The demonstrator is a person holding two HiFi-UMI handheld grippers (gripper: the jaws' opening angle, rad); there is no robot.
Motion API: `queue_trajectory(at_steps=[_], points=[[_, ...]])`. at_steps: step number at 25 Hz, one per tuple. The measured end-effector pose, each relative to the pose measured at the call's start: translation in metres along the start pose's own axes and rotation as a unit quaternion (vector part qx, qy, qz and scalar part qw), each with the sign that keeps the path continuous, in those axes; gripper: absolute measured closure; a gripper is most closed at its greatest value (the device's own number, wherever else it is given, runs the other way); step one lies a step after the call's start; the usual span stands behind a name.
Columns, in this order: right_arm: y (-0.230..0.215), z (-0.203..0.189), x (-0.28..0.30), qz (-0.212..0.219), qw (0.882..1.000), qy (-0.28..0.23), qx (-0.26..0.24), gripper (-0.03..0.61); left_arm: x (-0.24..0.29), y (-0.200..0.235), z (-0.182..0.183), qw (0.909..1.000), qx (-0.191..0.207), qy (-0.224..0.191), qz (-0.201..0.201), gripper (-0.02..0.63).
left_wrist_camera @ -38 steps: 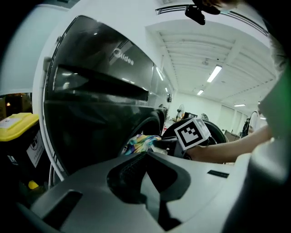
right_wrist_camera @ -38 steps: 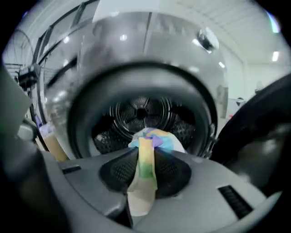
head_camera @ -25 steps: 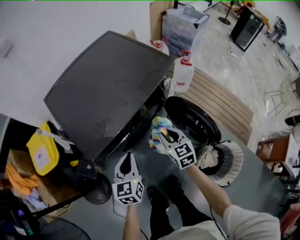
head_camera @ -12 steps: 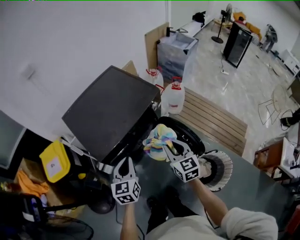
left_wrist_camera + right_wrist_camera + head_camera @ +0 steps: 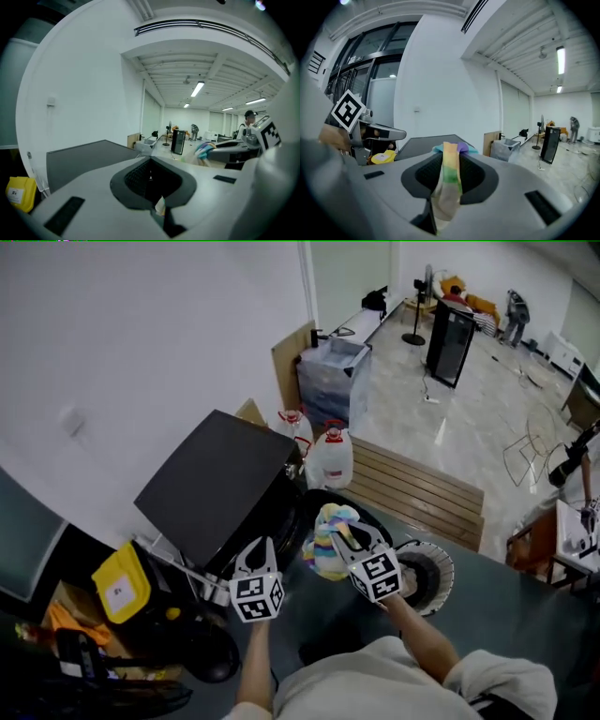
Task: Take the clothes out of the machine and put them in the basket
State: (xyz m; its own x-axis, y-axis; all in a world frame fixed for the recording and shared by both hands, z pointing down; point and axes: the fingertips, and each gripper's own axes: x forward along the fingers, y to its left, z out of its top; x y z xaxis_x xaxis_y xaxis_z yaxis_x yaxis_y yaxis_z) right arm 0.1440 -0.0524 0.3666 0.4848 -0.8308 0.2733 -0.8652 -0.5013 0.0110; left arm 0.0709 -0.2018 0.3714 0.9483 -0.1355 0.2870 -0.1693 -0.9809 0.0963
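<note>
Now right gripper [image 5: 343,532] clamped tight on rainbow cloth [image 5: 327,551]; cloth bunched in air beside black machine [image 5: 216,488], white basket [image 5: 443,563] on floor near it; left gripper [image 5: 257,552] alongside, jaws together, holding nothing

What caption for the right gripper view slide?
Right claw clamped on a pastel rainbow-striped cloth, dark grey flat machine top behind.
</note>
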Motion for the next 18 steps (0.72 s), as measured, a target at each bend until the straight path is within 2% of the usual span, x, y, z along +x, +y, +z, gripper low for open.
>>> queue_trajectory(at_steps=[4,10,18], points=[[-0.012,-0.005,-0.033,-0.039,0.999,0.002,0.015,0.476,0.008,-0.023,0.008,0.9994,0.013,0.002,-0.033,0.595],[-0.052,-0.028,-0.092,-0.120,0.992,0.003,0.046,0.476,0.034,-0.093,0.009,0.9934,0.030,0.001,-0.110,0.595],[-0.113,-0.050,-0.174,-0.240,0.968,0.004,0.069,0.476,0.067,-0.208,0.009,0.9693,0.065,0.014,-0.237,0.595]])
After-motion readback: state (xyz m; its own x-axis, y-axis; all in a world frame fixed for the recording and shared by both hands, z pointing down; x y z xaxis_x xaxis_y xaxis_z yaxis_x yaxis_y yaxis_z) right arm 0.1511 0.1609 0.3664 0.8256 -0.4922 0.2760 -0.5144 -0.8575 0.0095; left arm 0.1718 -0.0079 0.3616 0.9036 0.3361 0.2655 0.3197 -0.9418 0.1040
